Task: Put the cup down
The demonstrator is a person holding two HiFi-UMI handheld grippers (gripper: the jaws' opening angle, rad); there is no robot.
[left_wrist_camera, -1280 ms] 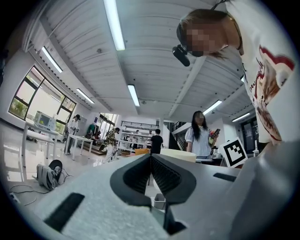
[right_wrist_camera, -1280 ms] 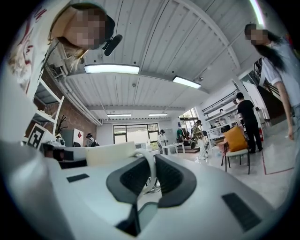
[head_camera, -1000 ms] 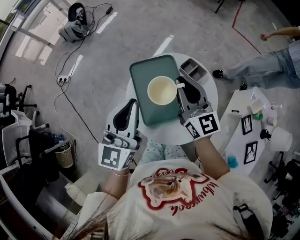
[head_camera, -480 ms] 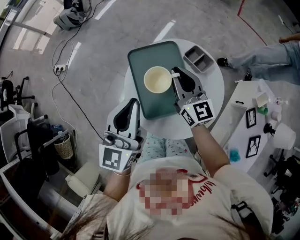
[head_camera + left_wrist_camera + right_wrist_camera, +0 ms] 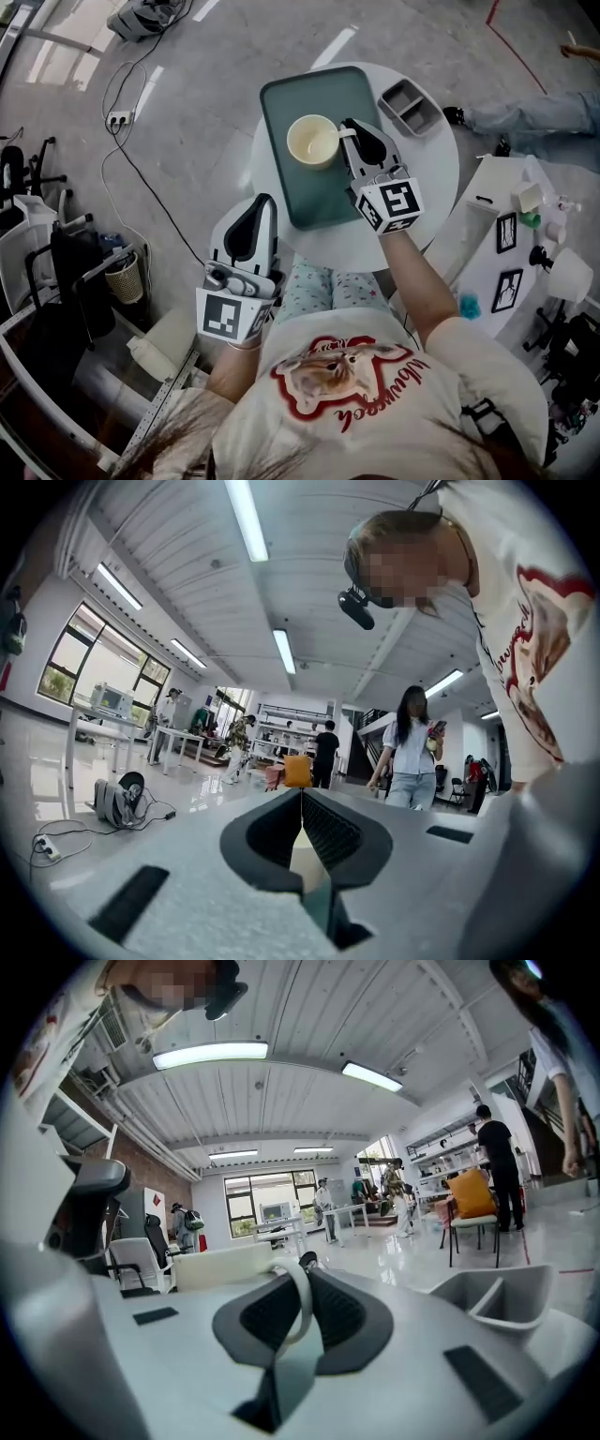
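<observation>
A cream cup (image 5: 312, 141) sits over the green tray (image 5: 323, 202) on the round white table (image 5: 427, 183). My right gripper (image 5: 348, 129) is at the cup's right side, shut on its handle. In the right gripper view the white handle loop (image 5: 299, 1302) is pinched between the jaws (image 5: 302, 1274), and the cup body (image 5: 230, 1262) is just beyond. I cannot tell whether the cup's base touches the tray. My left gripper (image 5: 268, 201) hangs at the table's near left edge, shut and empty; its jaws (image 5: 302, 801) meet with nothing between them.
A grey two-compartment container (image 5: 412, 105) stands at the table's far right, also shown as the grey container (image 5: 497, 1297) to the right of the jaws. Cables (image 5: 127, 103) lie on the floor at left. A white side table (image 5: 502, 239) with small items stands at right.
The right gripper and the cup have moved a little toward the tray's far end, and the cup looks slightly smaller. The left gripper has stayed put. The head view has shifted.
</observation>
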